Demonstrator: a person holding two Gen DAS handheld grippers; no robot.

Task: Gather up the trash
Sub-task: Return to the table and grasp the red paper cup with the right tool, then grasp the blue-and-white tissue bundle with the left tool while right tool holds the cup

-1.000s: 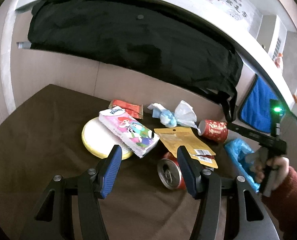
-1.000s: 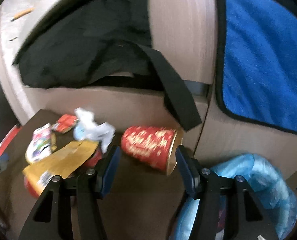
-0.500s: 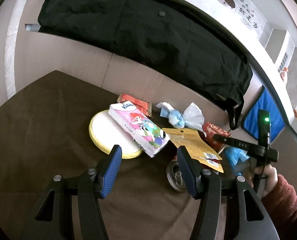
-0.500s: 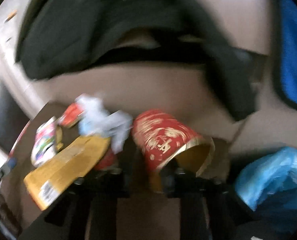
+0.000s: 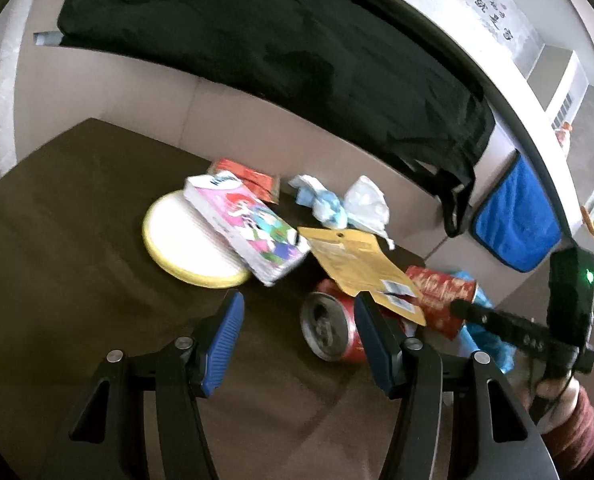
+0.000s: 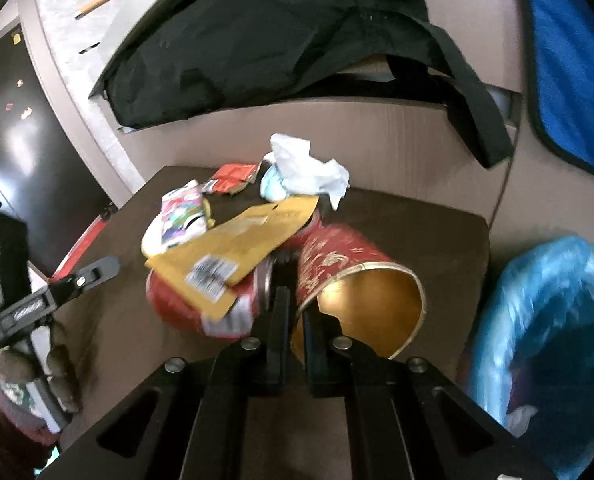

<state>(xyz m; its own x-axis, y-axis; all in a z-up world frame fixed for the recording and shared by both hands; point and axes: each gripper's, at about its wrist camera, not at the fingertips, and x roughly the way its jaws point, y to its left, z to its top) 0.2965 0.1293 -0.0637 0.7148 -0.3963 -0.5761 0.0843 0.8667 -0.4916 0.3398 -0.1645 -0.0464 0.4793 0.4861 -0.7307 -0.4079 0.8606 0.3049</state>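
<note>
A red paper cup with a gold inside (image 6: 349,264) lies on its side on the brown table; it also shows in the left wrist view (image 5: 441,296). My right gripper (image 6: 295,300) is shut on the cup's wall at the rim, one finger inside. A red drink can (image 5: 333,328) lies under a yellow packet (image 5: 357,264). A pink tissue pack (image 5: 249,228), crumpled tissues (image 5: 345,204) and a red wrapper (image 5: 249,172) lie behind. My left gripper (image 5: 297,344) is open and empty above the table, just left of the can.
A bin lined with a blue bag (image 6: 545,336) stands right of the table. A yellow round disc (image 5: 185,244) lies under the tissue pack. A black cloth (image 5: 257,40) and a blue towel (image 5: 513,224) hang on the wall behind.
My right gripper moved up to the red cup and shut on its rim; the cup now tilts with its mouth toward me. My left gripper drifted slightly, staying open.
</note>
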